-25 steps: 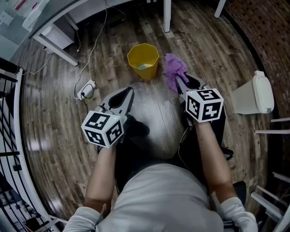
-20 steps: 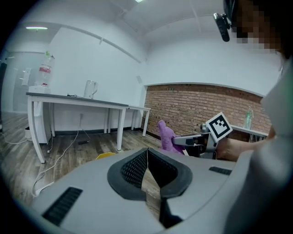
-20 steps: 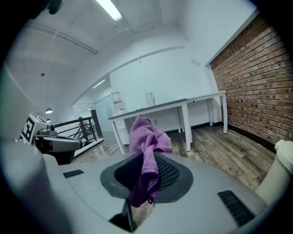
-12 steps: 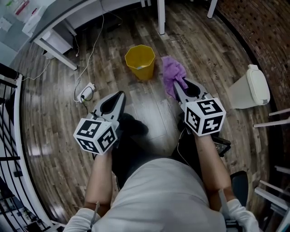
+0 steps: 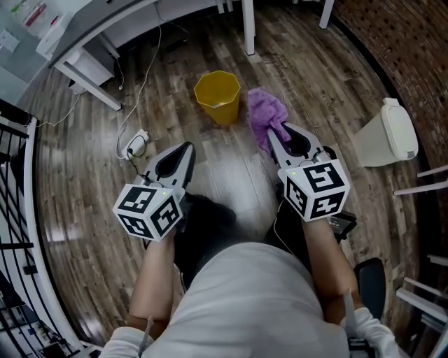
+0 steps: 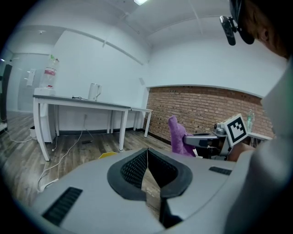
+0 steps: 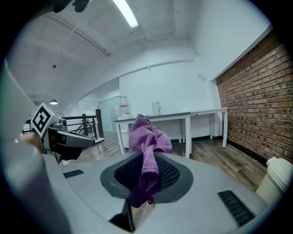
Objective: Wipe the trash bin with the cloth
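Mostly, yellow bin [image 6: 108, 155] hidden behind shut left gripper [image 6: 147, 153].

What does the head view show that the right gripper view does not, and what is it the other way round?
Only the head view shows the yellow trash bin and the power strip on the floor. Only the right gripper view shows the ceiling lamp and the white kettle on the table. Both show the purple cloth clamped in the right hand-held gripper, the left hand-held gripper and the white lidded bin.
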{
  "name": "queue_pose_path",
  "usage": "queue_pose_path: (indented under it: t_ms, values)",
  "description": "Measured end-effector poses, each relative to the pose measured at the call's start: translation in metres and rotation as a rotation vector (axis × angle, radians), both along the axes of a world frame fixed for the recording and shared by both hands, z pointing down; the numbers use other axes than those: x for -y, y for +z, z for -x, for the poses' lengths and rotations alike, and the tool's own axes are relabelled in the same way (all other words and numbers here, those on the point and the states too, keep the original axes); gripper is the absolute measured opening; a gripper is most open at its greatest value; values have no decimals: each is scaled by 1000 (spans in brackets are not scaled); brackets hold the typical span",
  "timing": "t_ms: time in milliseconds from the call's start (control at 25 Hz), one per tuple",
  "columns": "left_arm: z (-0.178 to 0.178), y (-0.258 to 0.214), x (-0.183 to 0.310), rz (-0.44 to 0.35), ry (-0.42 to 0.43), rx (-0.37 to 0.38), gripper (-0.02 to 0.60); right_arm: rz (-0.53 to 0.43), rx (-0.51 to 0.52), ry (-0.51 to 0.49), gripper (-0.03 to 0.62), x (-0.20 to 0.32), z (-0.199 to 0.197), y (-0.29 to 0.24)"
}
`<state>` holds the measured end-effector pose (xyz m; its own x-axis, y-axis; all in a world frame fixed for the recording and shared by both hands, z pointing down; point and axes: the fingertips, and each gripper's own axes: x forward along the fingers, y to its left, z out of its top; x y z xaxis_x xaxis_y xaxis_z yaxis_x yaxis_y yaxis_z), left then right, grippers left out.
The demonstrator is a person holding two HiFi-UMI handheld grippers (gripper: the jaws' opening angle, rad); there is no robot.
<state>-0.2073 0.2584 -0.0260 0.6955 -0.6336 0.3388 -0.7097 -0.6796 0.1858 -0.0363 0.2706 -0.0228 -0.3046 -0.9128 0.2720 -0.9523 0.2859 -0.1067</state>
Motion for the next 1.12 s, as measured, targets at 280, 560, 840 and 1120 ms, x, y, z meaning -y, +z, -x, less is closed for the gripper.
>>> queue_pose_path:
  t_ms: [280,560,840,1120]
  values:
    - [10,-11,0,3,-76,-47,6,-8,-31,-12,71,-7,8,-4]
    - [4,-11,-18,-58,-45,22,6,-16,-44,-15,71,-11,11,-3]
    - [16,-11,-27,-34,-57,-16,6,26,-41,-8,71,-23,9,20]
    - [10,-10,-29,-18,-51,-26,6,26,-30,-43,71,-29,12,26]
